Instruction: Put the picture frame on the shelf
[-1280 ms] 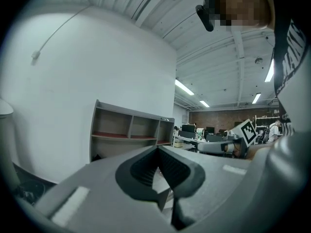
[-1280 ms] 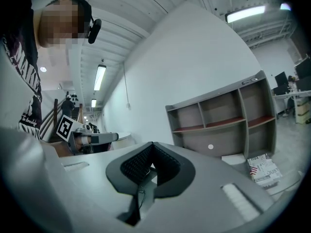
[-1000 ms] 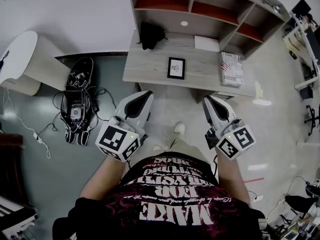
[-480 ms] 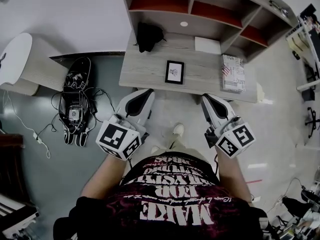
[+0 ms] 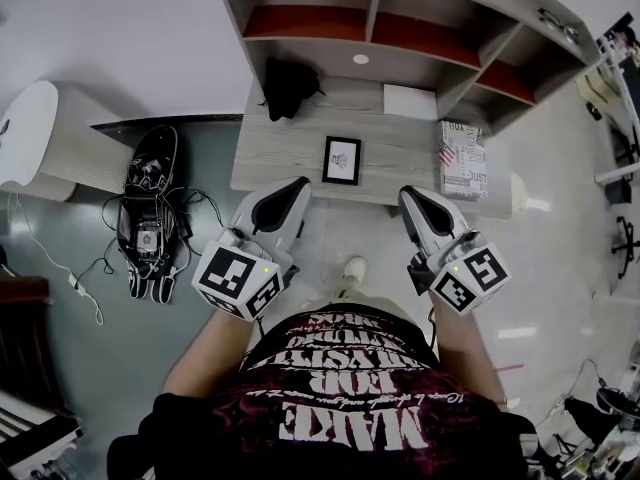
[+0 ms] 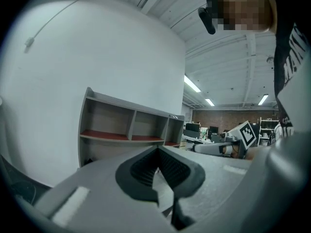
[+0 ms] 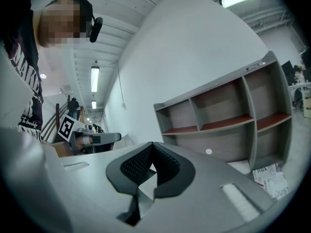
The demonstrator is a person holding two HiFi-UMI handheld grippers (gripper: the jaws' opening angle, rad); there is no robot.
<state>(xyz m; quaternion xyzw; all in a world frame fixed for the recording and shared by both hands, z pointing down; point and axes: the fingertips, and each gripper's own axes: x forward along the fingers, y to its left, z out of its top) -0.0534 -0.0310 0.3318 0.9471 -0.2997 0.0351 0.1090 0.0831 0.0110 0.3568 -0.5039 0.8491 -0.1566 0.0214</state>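
Picture frame (image 5: 341,160) sits near table (image 5: 400,153) front edge, centre, under shelf (image 5: 300,23). Left hand-held gripper (image 5: 298,184) & right hand-held gripper (image 5: 408,194) both pressed together, empty, just short of table. Prob. light, stiff, glass fragile; pinch one side edge.

Ahead of me I see a plain white wall (image 5: 120,28), a grey wood desk (image 5: 275,163) against it carrying a shelf unit (image 5: 372,8) with red boards, a round white table (image 5: 30,118) at the left, glossy grey floor (image 5: 110,348), strip lights (image 6: 193,84) overhead
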